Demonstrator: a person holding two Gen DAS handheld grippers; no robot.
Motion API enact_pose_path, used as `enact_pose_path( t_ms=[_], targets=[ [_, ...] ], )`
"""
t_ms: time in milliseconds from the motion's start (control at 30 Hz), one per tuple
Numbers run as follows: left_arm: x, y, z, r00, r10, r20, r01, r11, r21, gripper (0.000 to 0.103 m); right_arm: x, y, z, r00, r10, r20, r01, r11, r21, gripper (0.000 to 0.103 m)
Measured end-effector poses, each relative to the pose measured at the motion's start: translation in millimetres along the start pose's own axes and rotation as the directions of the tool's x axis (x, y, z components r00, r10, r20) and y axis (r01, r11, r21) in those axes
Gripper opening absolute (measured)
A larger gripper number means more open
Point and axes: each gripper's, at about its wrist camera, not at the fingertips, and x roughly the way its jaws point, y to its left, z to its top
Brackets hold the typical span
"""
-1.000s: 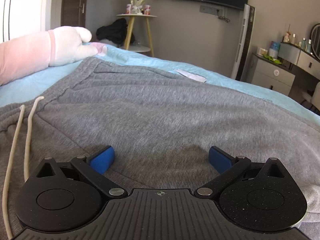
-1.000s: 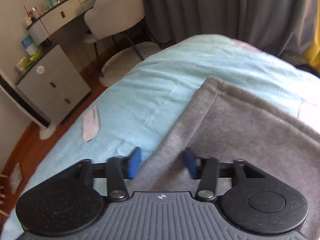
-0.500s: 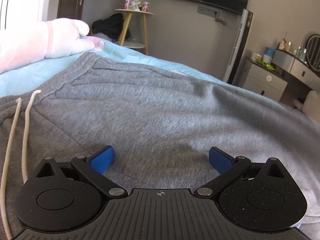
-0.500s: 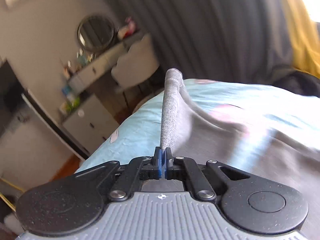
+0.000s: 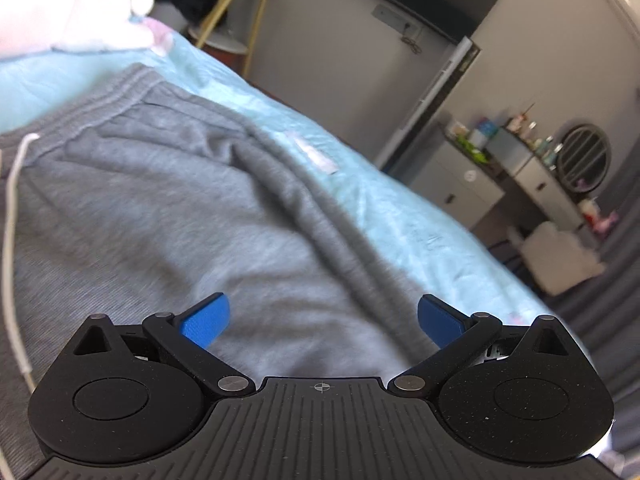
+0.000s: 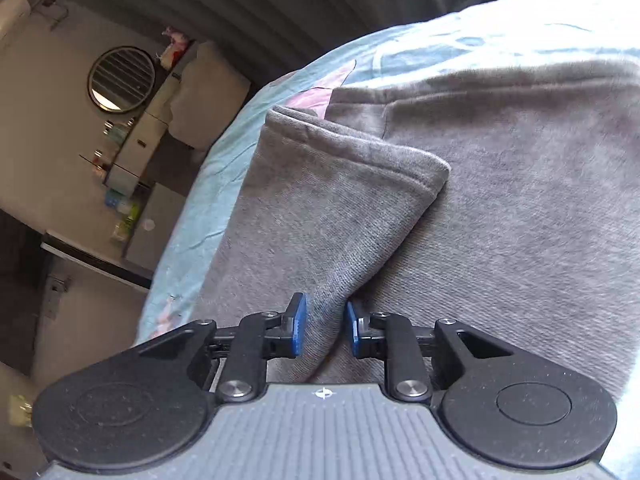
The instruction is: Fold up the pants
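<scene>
Grey sweatpants [image 5: 180,216] lie on a light blue bed sheet [image 5: 384,200], waistband and white drawstring [image 5: 12,208] at the left. My left gripper [image 5: 322,320] is open and empty just above the grey cloth. In the right wrist view one grey pant leg [image 6: 320,208] lies folded over the other leg [image 6: 520,208], its cuff pointing away. My right gripper [image 6: 322,328] has its jaws a little apart on either side of the folded leg's edge, with a gap on each side of the cloth.
A pink and white plush toy [image 5: 76,12] lies on the bed at the far left. A small white label [image 5: 316,152] lies on the sheet. A dresser with bottles [image 5: 520,160], a round mirror [image 6: 120,74] and a chair [image 5: 560,256] stand beyond the bed.
My right gripper carried the pant leg up and across, laid it on the other leg, then opened its jaws. My left gripper stayed open and turned to the right.
</scene>
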Motion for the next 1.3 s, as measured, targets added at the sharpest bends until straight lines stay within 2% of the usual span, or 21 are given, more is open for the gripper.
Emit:
enact_pose_path(
  t_ms=[67, 167, 233, 333, 367, 433, 500, 600, 667, 733, 767, 800, 833, 900, 967, 1100, 1200, 1300],
  targets=[
    [3, -1, 17, 0.999, -0.040, 0.002, 0.040, 0.999, -0.013, 0.103, 0, -6, 1, 0.999, 0.048, -0.004, -0.047, 0.998, 0.048, 0.025],
    [20, -9, 42, 0.999, -0.038, 0.010, 0.038, 0.999, 0.029, 0.103, 0, -12, 3, 0.998, 0.067, -0.012, -0.066, 0.995, 0.068, 0.025],
    [42, -10, 57, 1.000, -0.002, -0.026, 0.002, 1.000, 0.020, 0.103, -1, -15, 1, 0.997, 0.072, -0.019, -0.070, 0.995, 0.073, 0.025],
    [73, -4, 74, 0.995, 0.007, -0.095, -0.011, 0.999, -0.041, 0.103, -4, -15, 3, 0.997, 0.077, -0.020, -0.076, 0.995, 0.063, 0.026],
    [83, -3, 77, 0.993, 0.007, -0.119, -0.013, 0.999, -0.047, 0.103, -5, -16, 2, 0.997, 0.076, -0.018, -0.075, 0.995, 0.060, 0.026],
    [103, -2, 82, 0.985, 0.053, -0.165, -0.061, 0.997, -0.041, 0.103, -4, -18, 3, 0.997, 0.078, -0.021, -0.076, 0.994, 0.075, 0.026],
    [120, 1, 84, 0.972, 0.100, -0.212, -0.111, 0.993, -0.038, 0.101, -2, -19, 5, 0.996, 0.085, -0.019, -0.083, 0.993, 0.089, 0.026],
    [135, 5, 82, 0.955, 0.129, -0.269, -0.142, 0.989, -0.030, 0.098, 1, -20, 8, 0.995, 0.095, -0.019, -0.092, 0.990, 0.103, 0.026],
    [136, 1, 82, 0.951, 0.154, -0.268, -0.158, 0.987, 0.007, 0.087, 3, -18, 10, 0.995, 0.093, -0.019, -0.091, 0.991, 0.097, 0.026],
    [133, -1, 84, 0.951, 0.145, -0.274, -0.141, 0.989, 0.034, 0.042, 5, -16, 11, 0.996, 0.088, -0.020, -0.086, 0.993, 0.086, 0.023],
    [130, 2, 84, 0.949, 0.131, -0.288, -0.131, 0.991, 0.020, 0.033, 5, -15, 12, 0.997, 0.078, -0.020, -0.076, 0.994, 0.079, 0.012],
    [126, 6, 86, 0.946, 0.111, -0.305, -0.121, 0.993, -0.013, 0.018, 6, -14, 13, 0.998, 0.064, -0.022, -0.062, 0.996, 0.070, 0.007],
    [120, 10, 88, 0.945, 0.087, -0.315, -0.109, 0.993, -0.052, 0.014, 7, -14, 14, 0.998, 0.055, -0.028, -0.053, 0.996, 0.066, 0.006],
    [97, 17, 93, 0.958, 0.024, -0.285, -0.064, 0.989, -0.133, 0.013, 2, -8, 19, 0.999, 0.045, -0.030, -0.044, 0.998, 0.052, 0.005],
    [64, 18, 98, 0.971, -0.045, -0.236, 0.008, 0.988, -0.156, 0.013, -13, 3, 27, 0.997, 0.076, 0.004, -0.076, 0.997, 0.002, 0.005],
    [-19, 23, 91, 0.974, -0.163, -0.157, 0.136, 0.976, -0.169, 0.013, -58, 18, 46, 0.988, 0.133, 0.076, -0.127, 0.989, -0.080, 0.004],
    [-81, 38, 64, 0.975, -0.188, -0.122, 0.170, 0.975, -0.141, 0.013, -95, 11, 56, 0.981, 0.154, 0.114, -0.139, 0.982, -0.130, 0.004],
    [-122, 64, 23, 0.977, -0.168, -0.132, 0.144, 0.974, -0.174, 0.013, -119, -4, 55, 0.986, 0.107, 0.127, -0.080, 0.977, -0.200, 0.004]
  ],
)
